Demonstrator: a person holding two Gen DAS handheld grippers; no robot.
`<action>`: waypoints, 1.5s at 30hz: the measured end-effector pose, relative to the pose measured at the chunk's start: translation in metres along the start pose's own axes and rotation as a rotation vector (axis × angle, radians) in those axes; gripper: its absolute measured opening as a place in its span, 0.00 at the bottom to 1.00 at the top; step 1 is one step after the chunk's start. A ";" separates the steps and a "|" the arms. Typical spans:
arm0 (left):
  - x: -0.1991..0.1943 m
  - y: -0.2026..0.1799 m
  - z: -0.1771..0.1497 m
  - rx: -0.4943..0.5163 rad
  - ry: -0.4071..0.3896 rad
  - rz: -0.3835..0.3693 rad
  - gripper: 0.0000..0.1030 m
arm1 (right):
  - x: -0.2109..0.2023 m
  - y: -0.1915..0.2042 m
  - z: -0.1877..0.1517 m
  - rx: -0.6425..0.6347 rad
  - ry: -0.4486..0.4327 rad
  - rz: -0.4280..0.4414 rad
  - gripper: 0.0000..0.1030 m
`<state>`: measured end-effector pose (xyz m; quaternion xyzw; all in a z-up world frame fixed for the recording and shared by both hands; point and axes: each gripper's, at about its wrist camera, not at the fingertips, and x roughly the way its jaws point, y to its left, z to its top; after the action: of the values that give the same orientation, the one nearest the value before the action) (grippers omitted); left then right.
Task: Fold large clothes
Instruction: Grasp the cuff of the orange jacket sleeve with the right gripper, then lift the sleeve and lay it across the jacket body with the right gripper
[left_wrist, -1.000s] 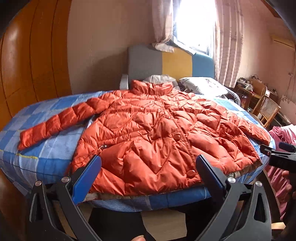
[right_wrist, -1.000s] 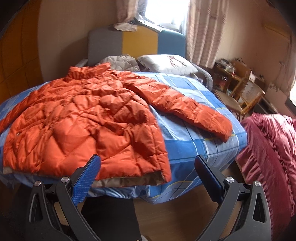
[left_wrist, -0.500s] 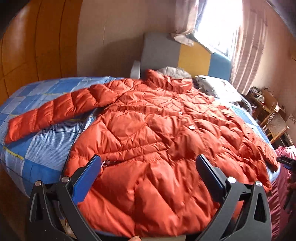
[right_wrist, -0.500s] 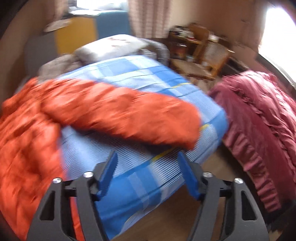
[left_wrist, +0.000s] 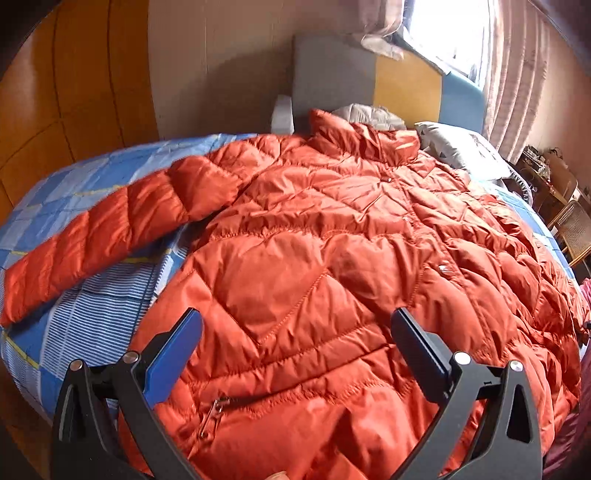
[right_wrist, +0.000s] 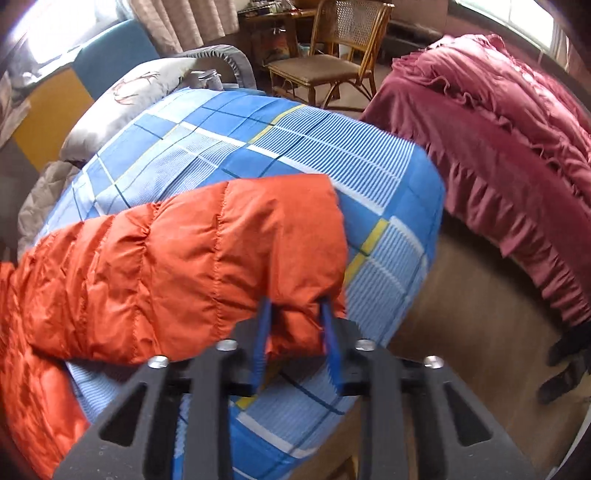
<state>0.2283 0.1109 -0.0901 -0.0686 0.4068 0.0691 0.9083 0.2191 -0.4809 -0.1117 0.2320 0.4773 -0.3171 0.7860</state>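
Note:
An orange quilted down jacket lies front up and spread out on the bed, collar toward the headboard. Its one sleeve stretches out to the left over the blue checked sheet. My left gripper is open, its fingers wide apart just above the jacket's lower front near a pocket zip. In the right wrist view my right gripper is shut on the cuff end of the other sleeve at the bed's corner.
The blue checked bed sheet ends at a rounded corner by the wooden floor. A maroon ruffled cover lies to the right. A rattan chair, pillows and a grey, yellow and blue headboard stand behind.
My right gripper has swung right to the sleeve end and closed on its cuff. My left gripper has moved closer in over the jacket's lower front, still open.

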 end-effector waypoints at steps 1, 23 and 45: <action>0.004 0.002 0.002 -0.003 0.005 0.005 0.98 | -0.001 0.002 0.001 0.002 -0.006 0.004 0.12; 0.023 0.034 0.014 -0.009 0.002 -0.032 0.82 | -0.097 0.207 0.032 -0.235 -0.239 0.277 0.02; 0.020 0.059 0.003 -0.060 -0.017 -0.099 0.81 | -0.147 0.463 -0.134 -0.684 -0.191 0.580 0.02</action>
<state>0.2326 0.1709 -0.1068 -0.1155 0.3930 0.0367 0.9115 0.4216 -0.0307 -0.0094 0.0530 0.3955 0.0716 0.9141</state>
